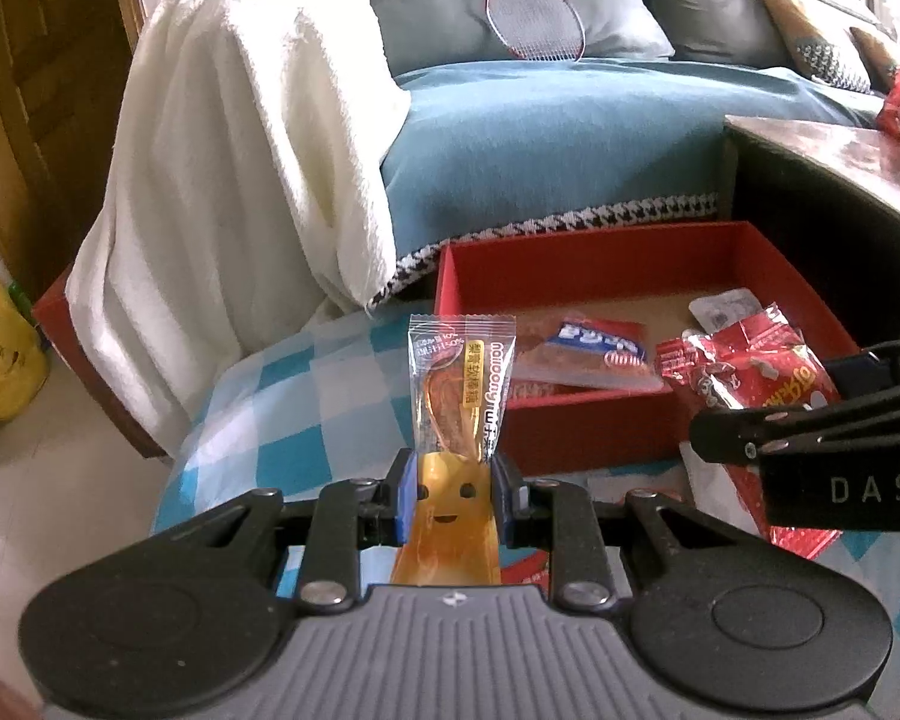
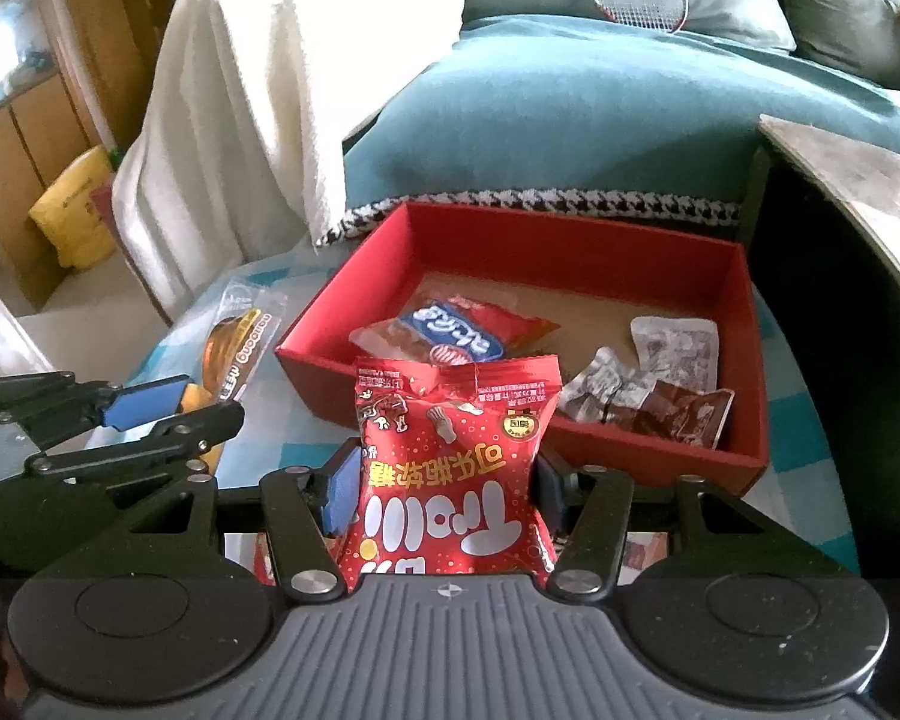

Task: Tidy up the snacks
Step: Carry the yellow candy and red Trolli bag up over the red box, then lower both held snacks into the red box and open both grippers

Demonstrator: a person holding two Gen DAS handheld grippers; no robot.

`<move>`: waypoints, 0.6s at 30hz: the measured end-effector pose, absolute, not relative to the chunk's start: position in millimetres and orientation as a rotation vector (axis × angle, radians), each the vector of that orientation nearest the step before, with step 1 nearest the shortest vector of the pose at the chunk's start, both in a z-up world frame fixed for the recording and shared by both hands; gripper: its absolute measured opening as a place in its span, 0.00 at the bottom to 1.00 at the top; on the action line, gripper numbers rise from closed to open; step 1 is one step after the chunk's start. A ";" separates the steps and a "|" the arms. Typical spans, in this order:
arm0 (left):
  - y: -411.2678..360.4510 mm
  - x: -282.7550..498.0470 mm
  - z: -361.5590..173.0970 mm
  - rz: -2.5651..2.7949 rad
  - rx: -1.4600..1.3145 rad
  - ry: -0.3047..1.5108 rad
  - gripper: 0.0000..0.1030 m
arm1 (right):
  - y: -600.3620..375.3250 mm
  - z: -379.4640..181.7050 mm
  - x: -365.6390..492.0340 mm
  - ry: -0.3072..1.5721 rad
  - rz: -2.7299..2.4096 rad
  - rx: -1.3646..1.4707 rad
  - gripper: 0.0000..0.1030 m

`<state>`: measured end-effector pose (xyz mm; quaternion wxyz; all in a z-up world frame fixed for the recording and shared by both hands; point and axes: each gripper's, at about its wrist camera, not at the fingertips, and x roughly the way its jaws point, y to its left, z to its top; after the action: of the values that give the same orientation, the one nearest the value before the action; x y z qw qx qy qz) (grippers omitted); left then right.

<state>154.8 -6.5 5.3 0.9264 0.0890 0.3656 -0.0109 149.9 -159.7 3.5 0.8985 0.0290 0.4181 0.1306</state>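
Two grippers each carry a snack over the checked counter (image 1: 258, 408), short of the red box (image 2: 648, 462). Leftmost, the left gripper (image 1: 455, 495) has its jaws pinching the yellow smiling packet (image 1: 459, 396), which stands upright just outside the box's left wall. Further right, the right gripper (image 2: 444, 495) has its jaws pressed on the red gummy bag (image 2: 453, 468), held at the box's near rim. Inside the box, a blue-and-red packet (image 2: 456, 333) lies left and silver-brown wrappers (image 2: 654, 390) right; bare floor shows toward the far wall.
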 end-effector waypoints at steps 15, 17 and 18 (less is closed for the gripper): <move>-23.1 187.2 12.4 -0.043 0.198 0.711 0.20 | -170.5 11.1 173.1 0.830 0.234 0.085 0.62; -24.9 192.8 12.5 -0.045 0.200 0.708 0.20 | -172.2 11.8 177.2 0.826 0.227 0.086 0.62; -25.5 194.4 12.4 -0.046 0.200 0.707 0.20 | -173.3 12.4 178.9 0.824 0.224 0.087 0.62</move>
<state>194.4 -25.5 12.4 0.9330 0.0978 0.3456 -0.0223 178.9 -173.3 12.4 0.9094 0.0424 0.3993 0.1086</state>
